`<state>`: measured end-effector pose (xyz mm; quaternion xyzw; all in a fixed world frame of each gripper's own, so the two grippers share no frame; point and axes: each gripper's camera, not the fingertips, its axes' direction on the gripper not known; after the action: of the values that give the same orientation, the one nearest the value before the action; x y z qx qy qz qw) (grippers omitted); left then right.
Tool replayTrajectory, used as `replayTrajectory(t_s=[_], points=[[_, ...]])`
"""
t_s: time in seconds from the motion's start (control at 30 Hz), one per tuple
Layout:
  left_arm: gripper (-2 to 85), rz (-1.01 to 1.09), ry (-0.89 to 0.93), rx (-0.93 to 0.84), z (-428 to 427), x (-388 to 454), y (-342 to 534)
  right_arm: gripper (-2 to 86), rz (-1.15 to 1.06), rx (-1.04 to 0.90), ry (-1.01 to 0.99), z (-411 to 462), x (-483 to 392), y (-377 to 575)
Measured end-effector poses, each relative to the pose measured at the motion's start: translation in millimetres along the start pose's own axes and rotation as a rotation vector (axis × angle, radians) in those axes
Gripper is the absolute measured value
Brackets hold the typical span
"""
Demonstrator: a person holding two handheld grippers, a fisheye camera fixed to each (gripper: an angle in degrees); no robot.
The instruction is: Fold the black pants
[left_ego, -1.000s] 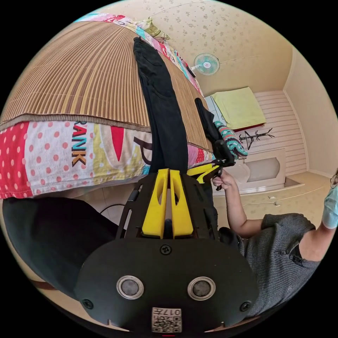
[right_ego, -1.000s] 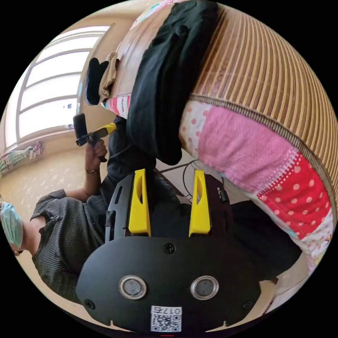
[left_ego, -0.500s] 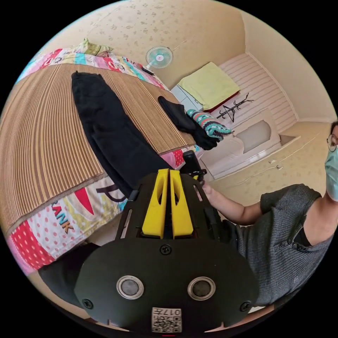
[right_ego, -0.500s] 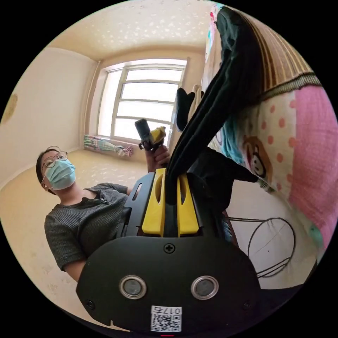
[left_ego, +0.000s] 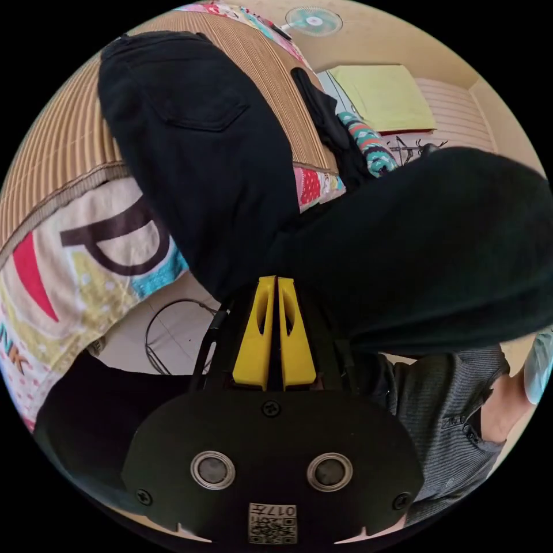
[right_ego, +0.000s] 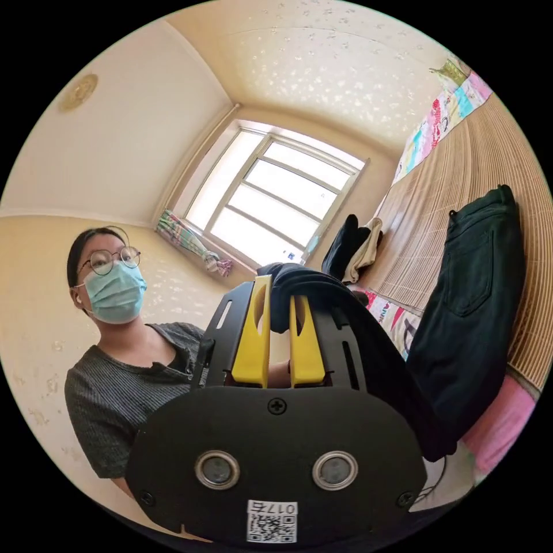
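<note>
The black pants (left_ego: 196, 115) lie with their waist and back pocket on the bed's bamboo mat (left_ego: 63, 132). Their legs come off the bed edge and are lifted into a broad black fold (left_ego: 438, 247). My left gripper (left_ego: 275, 280) is shut, its yellow jaws pinching the black cloth at their tips. In the right gripper view the pants' upper part (right_ego: 478, 276) rests on the mat (right_ego: 438, 219). A leg runs from it up to my right gripper (right_ego: 280, 282), which is shut on a bunch of that cloth.
A patchwork sheet (left_ego: 86, 271) hangs below the mat. Other dark and patterned clothes (left_ego: 357, 138) lie at the bed's far edge, and another pile (right_ego: 351, 247) by the window (right_ego: 276, 196). A wire loop (left_ego: 173, 328) lies on the floor. The person (right_ego: 127, 357) stands close behind.
The right gripper, open a second ago, has shut on a pants leg. Both grippers have risen, lifting the legs that hung over the bed edge.
</note>
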<state>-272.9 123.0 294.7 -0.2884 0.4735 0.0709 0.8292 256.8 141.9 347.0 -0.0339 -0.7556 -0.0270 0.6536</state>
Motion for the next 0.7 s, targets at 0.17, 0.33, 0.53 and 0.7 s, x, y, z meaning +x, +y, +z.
replayTrajectory(t_s=[0.17, 0.33, 0.53, 0.7], points=[[-0.1, -0.089, 0.028, 0.262, -68.6, -19.2, 42.3, 1.5, 0.15, 0.016, 0.074, 7.5, 78.4, -68.6], [11.8, -0.092, 0.17, 0.441, -99.0, -28.0, 54.4, 7.4, 0.288, -0.088, 0.312, 20.0, 153.7, -115.7], [17.8, -0.154, 0.083, 0.467, -105.9, -32.1, 29.8, 16.7, 0.089, -0.044, 0.144, 12.2, 120.3, -124.0], [16.9, -0.118, -0.102, 0.577, -123.3, -20.4, 4.9, 16.8, 0.04, -0.104, 0.758, 8.6, 76.8, -97.7]])
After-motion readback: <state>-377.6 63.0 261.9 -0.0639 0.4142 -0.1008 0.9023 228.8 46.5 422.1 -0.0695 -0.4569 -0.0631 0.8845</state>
